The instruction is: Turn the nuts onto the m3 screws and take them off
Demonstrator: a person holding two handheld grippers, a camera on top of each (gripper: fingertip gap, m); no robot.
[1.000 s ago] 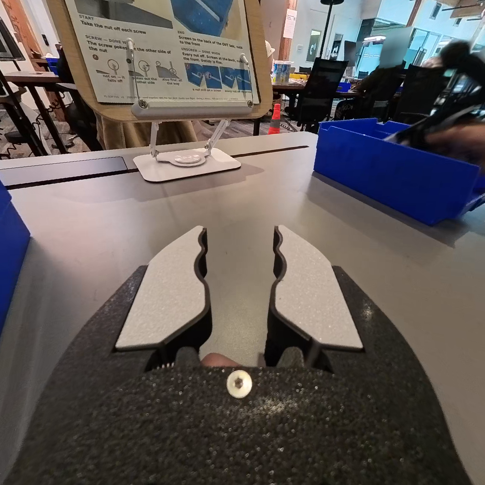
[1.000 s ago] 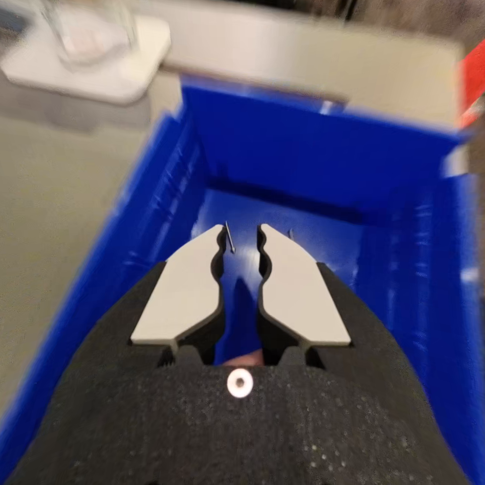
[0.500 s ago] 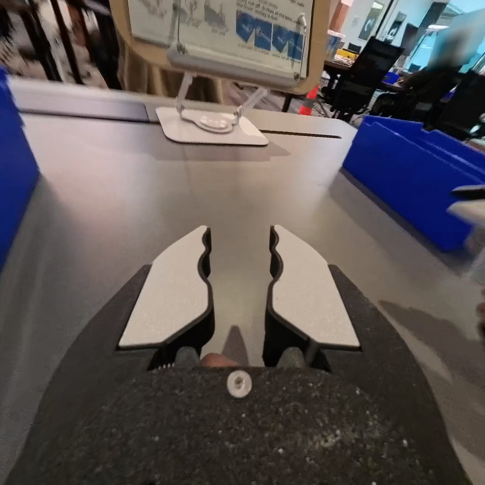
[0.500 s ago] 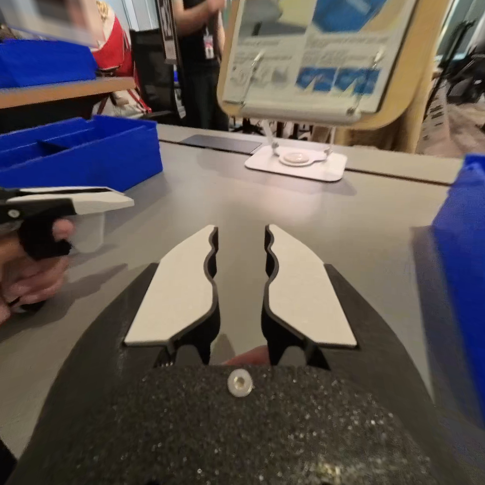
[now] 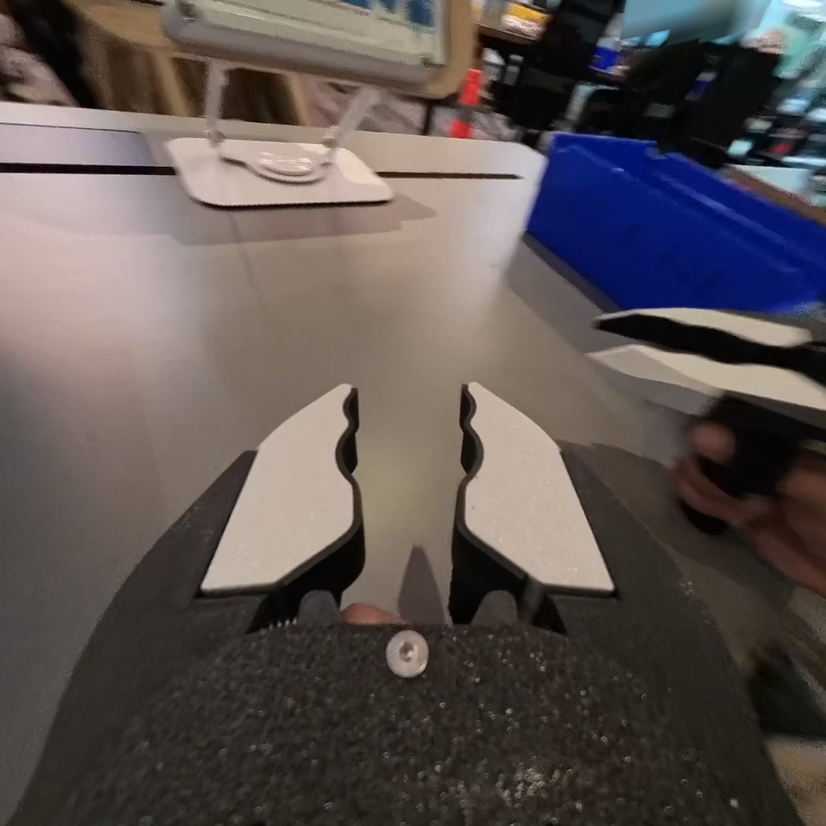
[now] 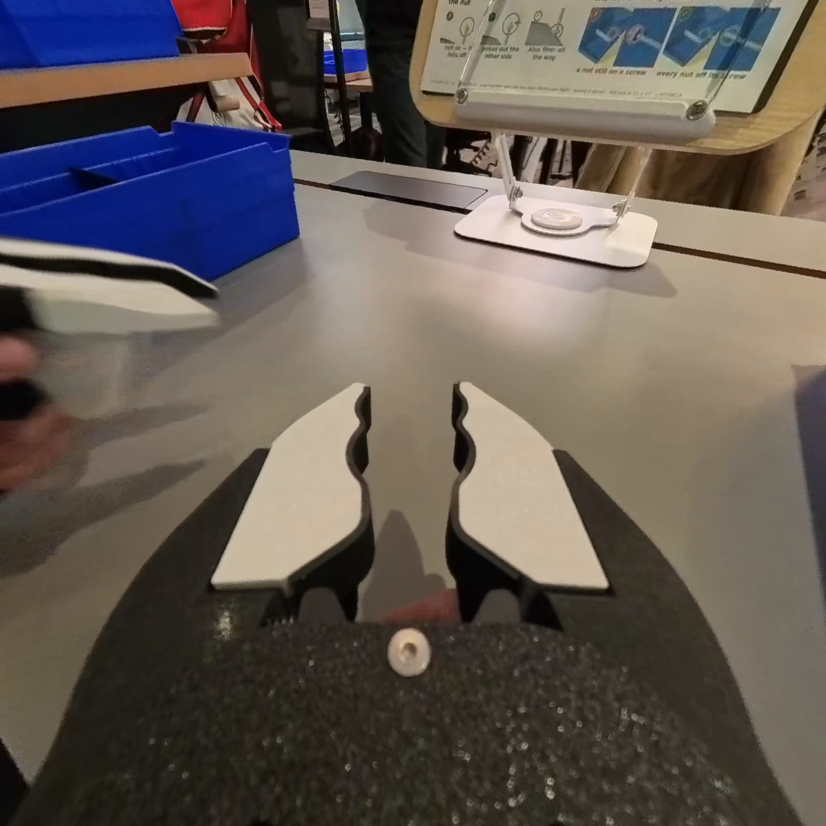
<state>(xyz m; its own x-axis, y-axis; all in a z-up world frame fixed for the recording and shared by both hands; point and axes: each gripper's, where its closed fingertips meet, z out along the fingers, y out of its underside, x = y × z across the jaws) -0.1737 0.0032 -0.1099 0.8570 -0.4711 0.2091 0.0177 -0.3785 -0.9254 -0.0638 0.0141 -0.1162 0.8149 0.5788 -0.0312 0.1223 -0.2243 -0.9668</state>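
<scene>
My left gripper (image 5: 409, 395) is open and empty, low over the grey table (image 5: 268, 313). My right gripper (image 6: 411, 393) is open and empty too, over the table's middle. Each gripper shows in the other's view: the right one (image 5: 715, 353) comes in from the right edge, held by a hand (image 5: 760, 505); the left one (image 6: 111, 290) comes in from the left edge. No screw or nut shows in either view. One blue bin (image 5: 661, 228) stands at the right in the left wrist view. Another blue bin (image 6: 156, 196) stands at the left in the right wrist view.
An instruction sheet on a white stand (image 6: 558, 228) sits at the table's far side; the stand also shows in the left wrist view (image 5: 277, 179). A blue bin's edge (image 6: 811, 429) is at the right. People, chairs and tables are behind.
My right gripper has left the inside of the blue bin and swung out over the open table. My left gripper has tilted down and moved forward. Both stay open.
</scene>
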